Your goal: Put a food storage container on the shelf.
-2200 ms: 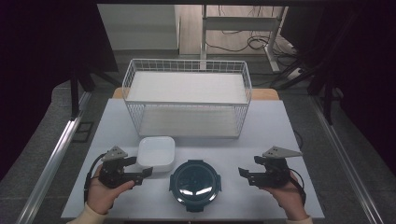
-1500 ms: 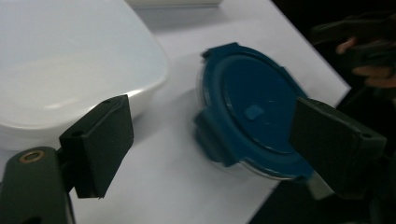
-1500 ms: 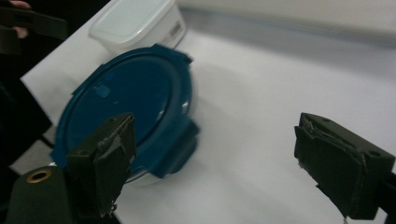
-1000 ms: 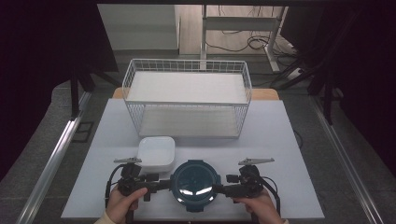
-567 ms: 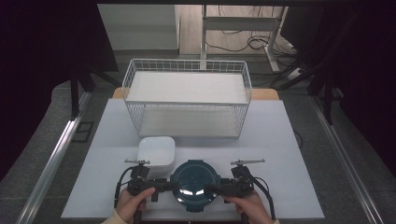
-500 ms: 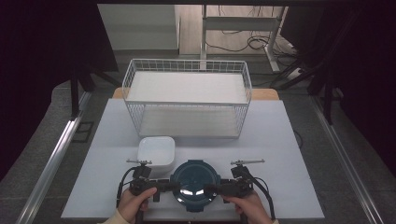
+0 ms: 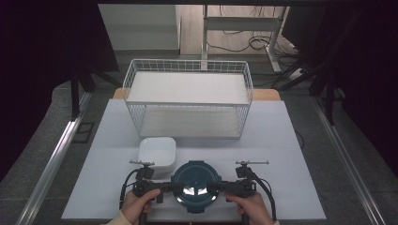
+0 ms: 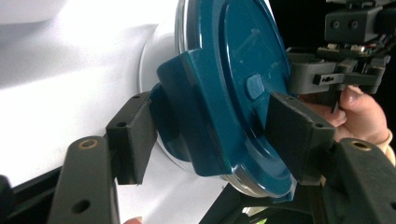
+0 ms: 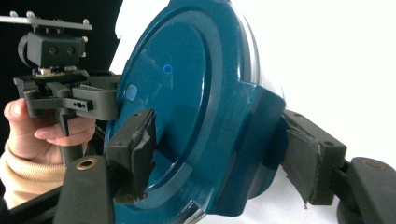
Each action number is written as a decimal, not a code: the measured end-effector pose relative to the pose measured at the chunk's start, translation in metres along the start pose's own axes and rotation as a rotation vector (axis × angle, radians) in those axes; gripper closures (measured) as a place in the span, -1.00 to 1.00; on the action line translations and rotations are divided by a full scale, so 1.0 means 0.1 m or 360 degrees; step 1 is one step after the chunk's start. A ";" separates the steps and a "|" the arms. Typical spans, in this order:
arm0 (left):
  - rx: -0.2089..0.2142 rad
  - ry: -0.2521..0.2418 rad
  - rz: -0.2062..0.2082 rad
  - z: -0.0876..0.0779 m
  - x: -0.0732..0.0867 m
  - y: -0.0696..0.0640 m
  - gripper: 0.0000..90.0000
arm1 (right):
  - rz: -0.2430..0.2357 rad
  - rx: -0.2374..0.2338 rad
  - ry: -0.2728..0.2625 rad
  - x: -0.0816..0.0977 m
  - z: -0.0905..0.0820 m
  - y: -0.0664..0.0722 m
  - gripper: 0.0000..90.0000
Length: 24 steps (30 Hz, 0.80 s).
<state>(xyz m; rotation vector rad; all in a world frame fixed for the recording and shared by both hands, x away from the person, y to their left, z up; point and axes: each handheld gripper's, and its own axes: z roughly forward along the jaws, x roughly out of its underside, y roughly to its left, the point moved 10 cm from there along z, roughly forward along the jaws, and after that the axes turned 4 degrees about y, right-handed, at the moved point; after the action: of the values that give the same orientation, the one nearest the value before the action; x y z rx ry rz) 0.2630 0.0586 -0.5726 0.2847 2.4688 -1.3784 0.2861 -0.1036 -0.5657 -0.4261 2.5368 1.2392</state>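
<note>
The round blue lidded container (image 7: 195, 185) sits at the table's (image 7: 281, 140) near edge, left gripper (image 7: 172, 187) at its nine o'clock, right gripper (image 7: 217, 188) at three, jaws of both just closing, straddling its side clasps, neither nearer.
</note>
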 end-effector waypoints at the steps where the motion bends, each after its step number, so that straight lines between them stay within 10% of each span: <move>1: 0.0005 -0.0014 -0.0008 0.00 0.00 -0.01 -0.19 | 0.0003 0.0002 -0.0007 0.00 0.00 0.00 -0.28; 24: -0.0077 -0.0118 0.0015 -0.09 -0.02 -0.15 -0.04 | 0.0030 0.0019 -0.0076 0.01 -0.09 0.10 -0.13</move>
<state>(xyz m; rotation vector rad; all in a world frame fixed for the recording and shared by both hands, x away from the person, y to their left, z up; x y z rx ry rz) 0.2585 0.0589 -0.5558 0.2299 2.4331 -1.2999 0.2803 -0.1050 -0.5531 -0.3665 2.5126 1.2256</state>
